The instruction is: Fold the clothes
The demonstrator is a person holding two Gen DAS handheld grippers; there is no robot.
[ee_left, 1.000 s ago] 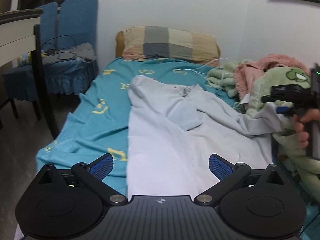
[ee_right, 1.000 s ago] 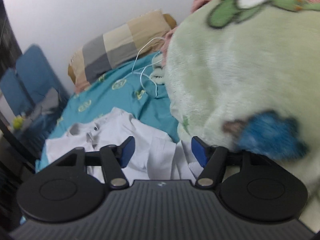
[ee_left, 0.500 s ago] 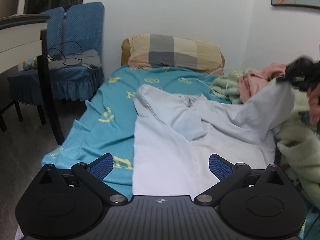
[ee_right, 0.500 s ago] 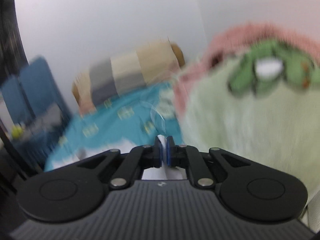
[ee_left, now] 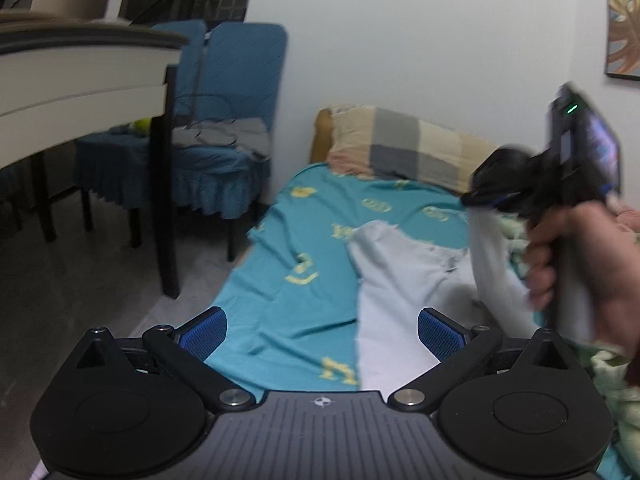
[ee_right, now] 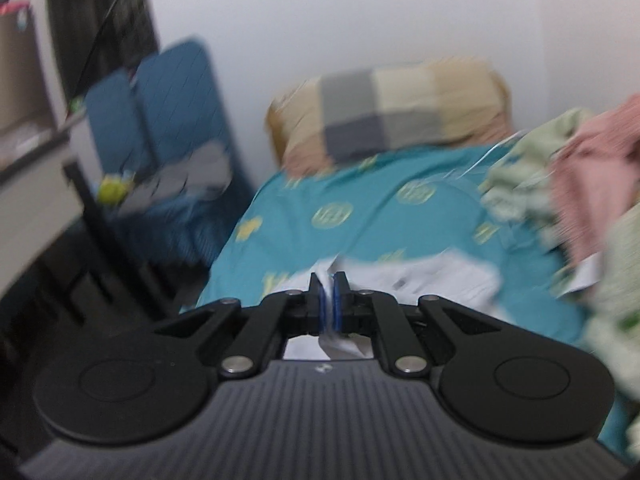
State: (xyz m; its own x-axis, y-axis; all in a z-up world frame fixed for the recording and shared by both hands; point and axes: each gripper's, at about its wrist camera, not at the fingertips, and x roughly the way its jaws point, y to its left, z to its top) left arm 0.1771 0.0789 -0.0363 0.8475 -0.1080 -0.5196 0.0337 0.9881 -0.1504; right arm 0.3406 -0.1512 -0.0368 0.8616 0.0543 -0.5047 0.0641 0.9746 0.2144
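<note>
Teal patterned bedsheet (ee_left: 320, 240) ahead of both tools; checked pillow (ee_left: 408, 152) at the far wall, blue chairs (ee_left: 224, 128) to the left. Left gripper (ee_left: 322, 330) wide apart, empty, above the pale shirt (ee_left: 396, 280). Right gripper (ee_right: 329, 300) clamped on a lifted fold of that shirt. Right-wrist view motion-blurred; heaped blankets (ee_right: 560, 176) at right indistinct.

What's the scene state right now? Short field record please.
surface: bed sheet, teal with yellow prints
garment: pale shirt, partly flat on the sheet, one part lifted
left hand-held gripper: open, holds nothing, hangs over the shirt's near edge
right hand-held gripper: shut on shirt fabric, raised above the bed
head of bed: checked pillow
beside bed: blue chairs
</note>
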